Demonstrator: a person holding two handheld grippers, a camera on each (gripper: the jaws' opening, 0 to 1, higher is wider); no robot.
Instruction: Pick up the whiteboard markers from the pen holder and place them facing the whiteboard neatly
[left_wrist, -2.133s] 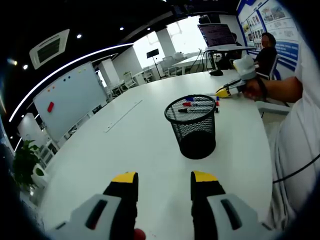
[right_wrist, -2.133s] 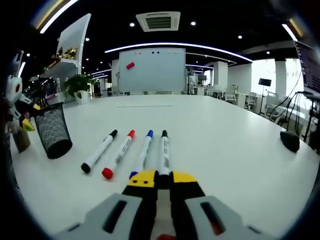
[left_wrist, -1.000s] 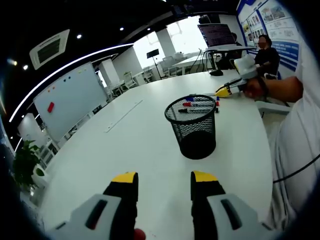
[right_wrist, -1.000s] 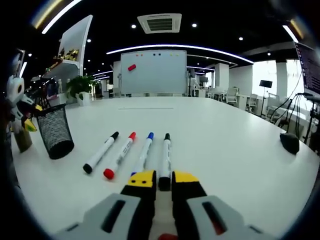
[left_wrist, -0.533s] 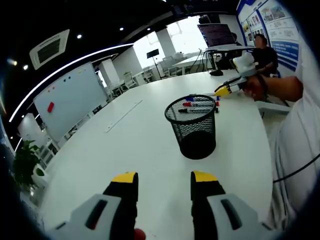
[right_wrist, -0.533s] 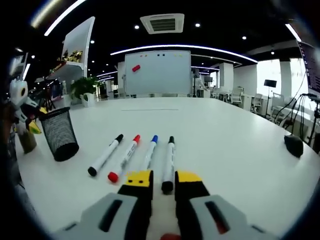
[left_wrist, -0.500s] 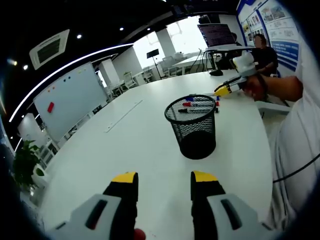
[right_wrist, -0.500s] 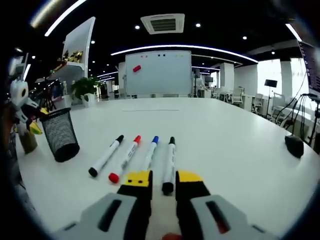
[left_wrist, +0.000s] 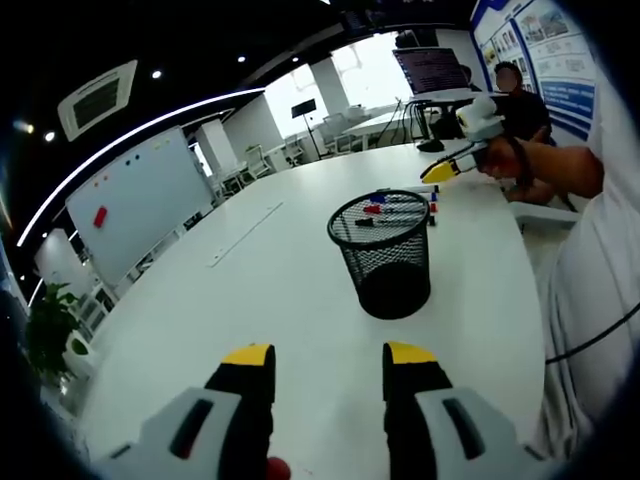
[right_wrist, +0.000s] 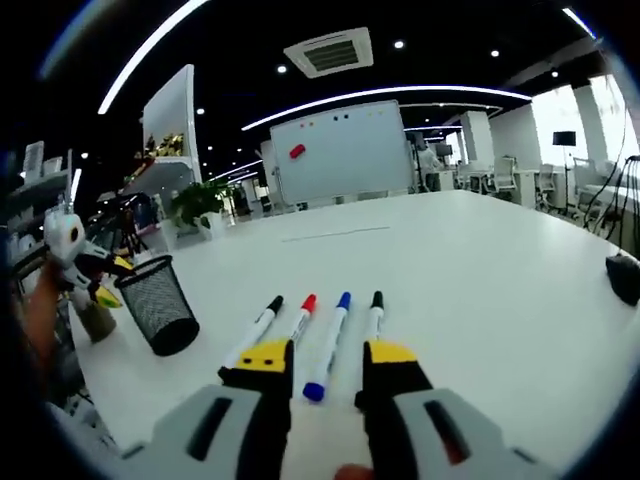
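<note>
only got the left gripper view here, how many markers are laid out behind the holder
Observer: Four markers, in a row on the table beside the holder.
Operator: which way do they point
Observer: Caps toward the whiteboard; the order is black, red, blue, black.
Operator: right gripper holding any
Observer: No. The right gripper is open, with the blue marker showing between its jaws.
</note>
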